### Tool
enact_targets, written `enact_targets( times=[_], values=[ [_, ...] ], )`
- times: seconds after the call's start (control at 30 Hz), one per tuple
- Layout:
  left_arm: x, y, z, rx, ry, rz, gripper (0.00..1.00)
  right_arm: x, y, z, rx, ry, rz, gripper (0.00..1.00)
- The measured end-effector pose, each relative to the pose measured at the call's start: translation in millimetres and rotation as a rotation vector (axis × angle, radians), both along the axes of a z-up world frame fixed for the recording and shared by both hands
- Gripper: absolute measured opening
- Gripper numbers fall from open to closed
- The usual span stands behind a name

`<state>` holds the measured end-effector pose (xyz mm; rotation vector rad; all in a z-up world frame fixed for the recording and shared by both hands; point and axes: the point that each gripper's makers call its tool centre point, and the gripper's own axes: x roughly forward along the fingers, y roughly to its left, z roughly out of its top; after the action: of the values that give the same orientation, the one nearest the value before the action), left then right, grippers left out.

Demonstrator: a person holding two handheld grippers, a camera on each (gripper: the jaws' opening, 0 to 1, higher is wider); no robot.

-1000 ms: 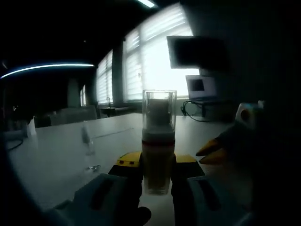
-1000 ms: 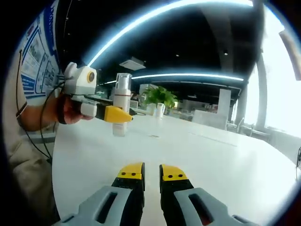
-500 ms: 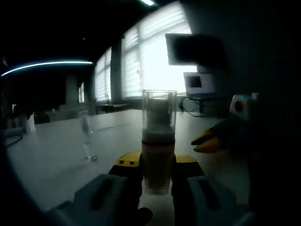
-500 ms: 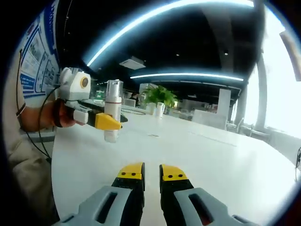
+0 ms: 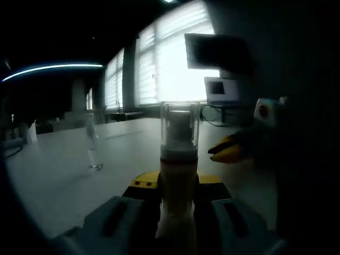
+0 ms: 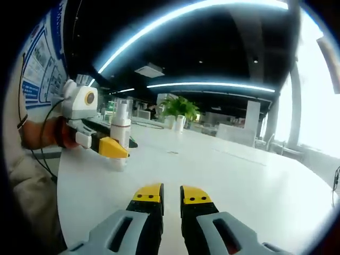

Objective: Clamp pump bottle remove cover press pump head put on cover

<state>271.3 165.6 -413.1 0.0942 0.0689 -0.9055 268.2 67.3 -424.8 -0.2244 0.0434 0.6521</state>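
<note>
Clearly the left claw (image 5: pixel 178 194) is clenched on the pump bottle (image 5: pixel 179 159), holding it upright above the desk (image 5: pixel 64 180), likely so its clear cover (image 5: pixel 180 125) can be pulled off. Further right, the right claw (image 6: pixel 171 197) rests nearly closed on nothing, well apart from the bottle.

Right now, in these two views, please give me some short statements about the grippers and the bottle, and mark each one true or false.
1. The left gripper is shut on the pump bottle. True.
2. The clear cover is off the bottle. False: it sits over the pump head.
3. The right gripper holds the cover. False: its jaws are closed on nothing.
4. The bottle stands upright between the jaws. True.
5. A green plant stands far across the table. True.
</note>
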Motion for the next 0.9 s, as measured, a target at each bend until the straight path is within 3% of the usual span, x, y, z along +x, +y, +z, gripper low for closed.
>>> enact_targets(
  times=[0.43,0.9],
  values=[
    [-0.2,2.6,-4.0,-0.025,0.045,0.002,0.14,-1.6,2.0,0.2,-0.005,-0.002,-0.001,0.08],
    [5.3,-2.4,-2.9,-0.035,0.034,0.002,0.14,-1.7,2.9,-0.9,-0.015,-0.003,-0.006,0.08]
  ],
)
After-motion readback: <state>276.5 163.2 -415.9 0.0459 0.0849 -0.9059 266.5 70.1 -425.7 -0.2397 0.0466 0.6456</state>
